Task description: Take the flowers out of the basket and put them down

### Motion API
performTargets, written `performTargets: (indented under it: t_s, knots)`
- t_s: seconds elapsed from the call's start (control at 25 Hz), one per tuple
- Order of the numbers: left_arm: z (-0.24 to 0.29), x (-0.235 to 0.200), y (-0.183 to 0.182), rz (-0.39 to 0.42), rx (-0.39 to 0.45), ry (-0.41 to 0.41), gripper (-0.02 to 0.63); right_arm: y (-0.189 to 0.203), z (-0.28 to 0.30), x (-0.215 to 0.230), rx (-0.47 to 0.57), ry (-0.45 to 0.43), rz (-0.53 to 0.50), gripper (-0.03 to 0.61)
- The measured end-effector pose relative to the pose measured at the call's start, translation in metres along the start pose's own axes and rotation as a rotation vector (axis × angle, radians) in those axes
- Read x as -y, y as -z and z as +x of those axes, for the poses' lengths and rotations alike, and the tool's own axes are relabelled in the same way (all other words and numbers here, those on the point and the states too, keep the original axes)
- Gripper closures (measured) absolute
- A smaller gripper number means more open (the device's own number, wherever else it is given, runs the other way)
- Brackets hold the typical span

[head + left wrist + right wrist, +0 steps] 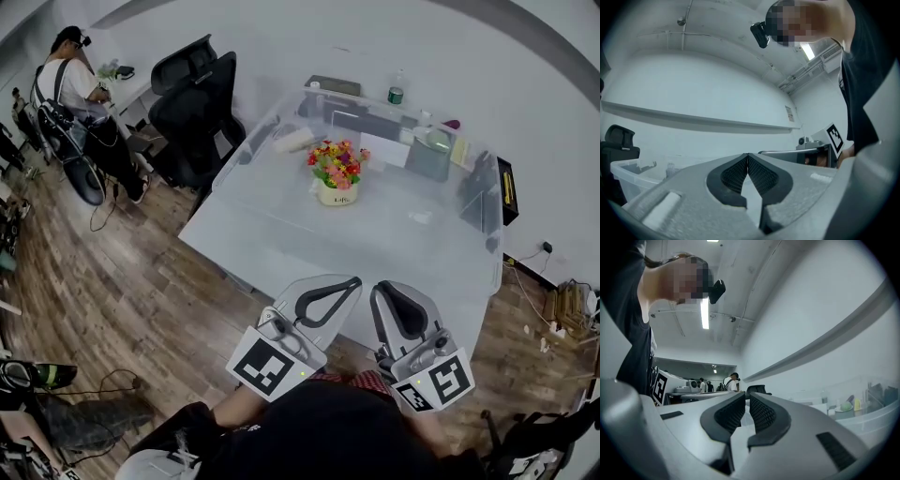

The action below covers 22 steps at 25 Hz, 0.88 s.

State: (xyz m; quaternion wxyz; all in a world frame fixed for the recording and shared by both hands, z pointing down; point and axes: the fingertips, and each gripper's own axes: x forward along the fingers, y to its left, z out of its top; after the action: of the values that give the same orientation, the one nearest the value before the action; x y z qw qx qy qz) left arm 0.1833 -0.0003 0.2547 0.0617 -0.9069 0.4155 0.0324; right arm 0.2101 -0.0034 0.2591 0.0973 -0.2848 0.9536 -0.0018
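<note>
A: Your flowers (337,161) sit in their cream basket (338,195), upright, around the middle of the white tabletop (281,216). Nothing has been lifted out yet.

B: And you're well short of them. Your left gripper (352,280) and right gripper (386,287) hang side by side off the near edge of the tabletop, both pointing roughly towards the bouquet.

A: Your left one is clenched, pads meeting at the tips with nothing between them. Your right is all but closed, with only a thin slit between the pads, and it's empty too.

B: So I'd call this the approach, with no grasp begun. Next you need to carry both across the tabletop and spread the jaws before you arrive.

A: Probably one gripper steadies the basket while the other takes the stems low down. It looks light enough to tip, so lift the flowers straight up.
</note>
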Motion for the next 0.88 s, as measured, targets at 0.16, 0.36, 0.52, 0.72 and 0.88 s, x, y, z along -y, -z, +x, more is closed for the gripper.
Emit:
performTargets:
  t_s: [0.16, 0.36, 0.52, 0.72, 0.88]
  knots:
    - [-0.002, -0.001, 0.0, -0.008, 0.008, 0.008, 0.607, 0.0, 0.003, -0.004, -0.006, 0.003, -0.005, 0.541]
    - [0.002, -0.002, 0.003, -0.002, 0.004, 0.009, 0.607, 0.002, 0.005, 0.003, -0.012, -0.001, -0.007, 0.541]
    - [0.001, -0.007, 0.002, 0.005, 0.006, -0.014, 0.607, -0.002, 0.01, 0.005, -0.01, -0.019, -0.034, 0.541]
    - [0.01, -0.014, -0.004, 0.028, 0.015, -0.031, 0.607, -0.01, 0.019, 0.012, 0.01, -0.049, -0.036, 0.541]
    - [0.02, -0.015, -0.008, 0.044, 0.02, -0.026, 0.607, -0.015, 0.022, 0.018, 0.014, -0.07, -0.051, 0.541]
